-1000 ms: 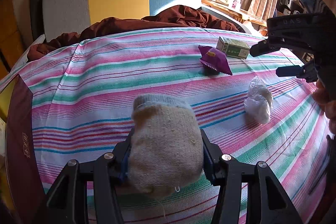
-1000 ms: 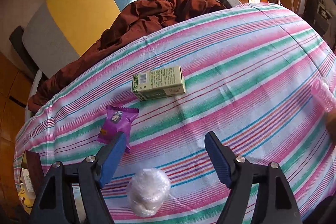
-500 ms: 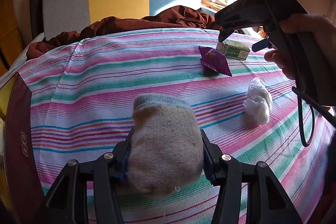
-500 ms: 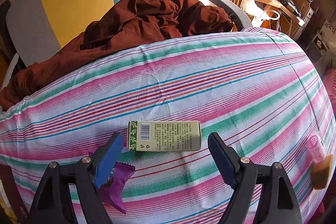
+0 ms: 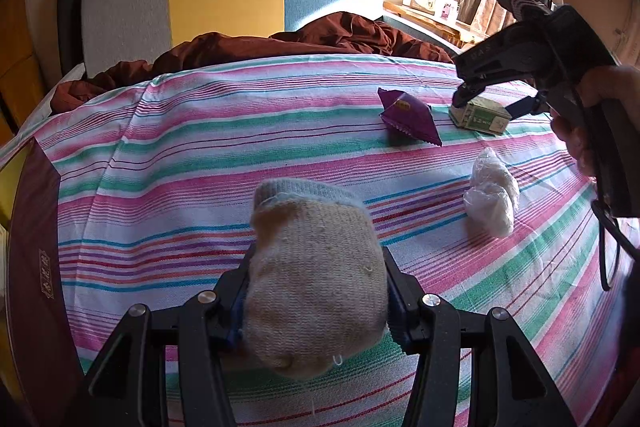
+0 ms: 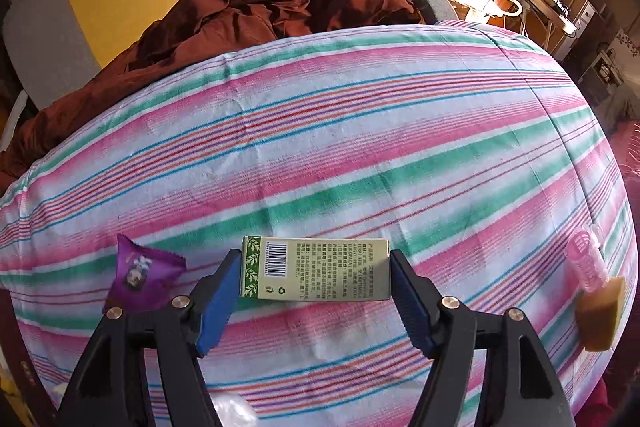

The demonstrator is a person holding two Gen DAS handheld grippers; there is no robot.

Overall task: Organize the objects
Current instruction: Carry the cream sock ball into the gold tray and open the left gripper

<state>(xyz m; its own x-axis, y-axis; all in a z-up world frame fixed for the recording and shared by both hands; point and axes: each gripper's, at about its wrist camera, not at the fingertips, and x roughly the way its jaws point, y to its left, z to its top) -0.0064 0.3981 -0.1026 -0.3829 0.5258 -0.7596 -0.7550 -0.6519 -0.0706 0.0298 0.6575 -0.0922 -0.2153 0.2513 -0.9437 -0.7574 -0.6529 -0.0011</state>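
Our right tongs (image 6: 314, 301) are closing around the green carton (image 6: 316, 269); left tongs (image 5: 316, 301) grip the sock (image 5: 312, 279); next we lift.

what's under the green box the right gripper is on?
Striped bedsheet only; the green box lies flat on it between the closing right gripper pads. The patch directly beneath the box is covered, so anything there can't be seen.

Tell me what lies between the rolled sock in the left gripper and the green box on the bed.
In the left wrist view, only bare striped sheet lies between the sock and the green box; the purple packet and the white plastic bundle flank that stretch.
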